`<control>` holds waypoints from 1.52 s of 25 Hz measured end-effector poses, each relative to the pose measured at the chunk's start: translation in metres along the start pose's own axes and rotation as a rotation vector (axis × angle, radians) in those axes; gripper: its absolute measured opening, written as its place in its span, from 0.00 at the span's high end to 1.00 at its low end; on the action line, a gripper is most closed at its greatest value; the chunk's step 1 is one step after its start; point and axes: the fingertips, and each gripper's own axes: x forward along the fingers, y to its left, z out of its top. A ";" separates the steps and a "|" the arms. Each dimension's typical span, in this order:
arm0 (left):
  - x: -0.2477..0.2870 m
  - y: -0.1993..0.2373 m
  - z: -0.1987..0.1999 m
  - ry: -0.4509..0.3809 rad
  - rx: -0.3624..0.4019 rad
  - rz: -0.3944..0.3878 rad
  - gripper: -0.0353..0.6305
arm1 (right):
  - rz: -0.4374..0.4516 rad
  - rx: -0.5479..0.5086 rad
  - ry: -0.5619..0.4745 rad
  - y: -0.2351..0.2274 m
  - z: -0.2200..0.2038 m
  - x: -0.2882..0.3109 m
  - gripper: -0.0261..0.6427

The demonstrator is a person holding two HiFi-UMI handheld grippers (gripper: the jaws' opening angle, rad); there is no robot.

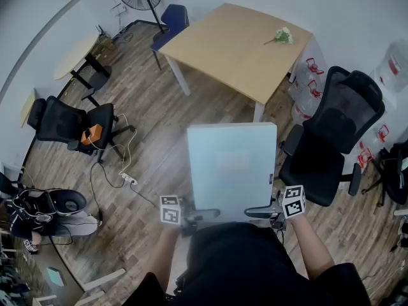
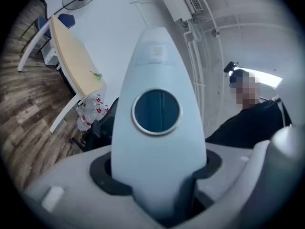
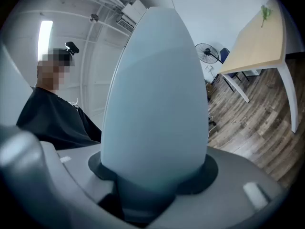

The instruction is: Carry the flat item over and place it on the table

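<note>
Head view showed one flat item (image 1: 231, 167), a pale blue-white rectangular panel, held level over the wood floor (image 1: 153, 126), short of the single tan worktop (image 1: 236, 43). Two grippers carried it by its near edge. The left gripper (image 1: 204, 214) had its fingers pinching that edge toward the left corner, and the right gripper (image 1: 258, 211) pinched it toward the right corner. Left gripper view showed one round, silver-ringed dark window (image 2: 157, 112) on its face.

Head overhead, gripper views close, table (image 1: 223, 43) shared

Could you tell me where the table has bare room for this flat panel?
Nearly all the tabletop is bare, from the blue chair to the near corner. Only its far right corner holds a flower sprig.
</note>
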 end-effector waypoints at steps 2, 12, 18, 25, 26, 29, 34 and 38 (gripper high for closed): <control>0.003 0.003 0.000 -0.009 0.008 0.011 0.46 | 0.011 -0.005 0.009 -0.004 0.001 -0.002 0.51; -0.017 0.011 -0.003 -0.104 0.002 0.094 0.46 | 0.100 0.026 0.085 -0.019 0.000 0.016 0.50; -0.053 0.025 0.013 -0.194 -0.024 0.148 0.46 | 0.144 0.080 0.154 -0.039 0.016 0.054 0.50; -0.125 0.064 0.064 -0.273 -0.043 0.172 0.46 | 0.152 0.101 0.203 -0.086 0.057 0.127 0.50; -0.136 0.073 0.076 -0.278 -0.047 0.172 0.46 | 0.151 0.104 0.204 -0.095 0.067 0.139 0.50; -0.166 0.103 0.117 -0.281 -0.058 0.162 0.46 | 0.138 0.110 0.204 -0.128 0.101 0.172 0.50; -0.219 0.156 0.191 -0.284 -0.088 0.135 0.46 | 0.110 0.135 0.200 -0.185 0.166 0.230 0.50; -0.269 0.184 0.255 -0.282 -0.102 0.128 0.46 | 0.101 0.149 0.191 -0.218 0.220 0.286 0.50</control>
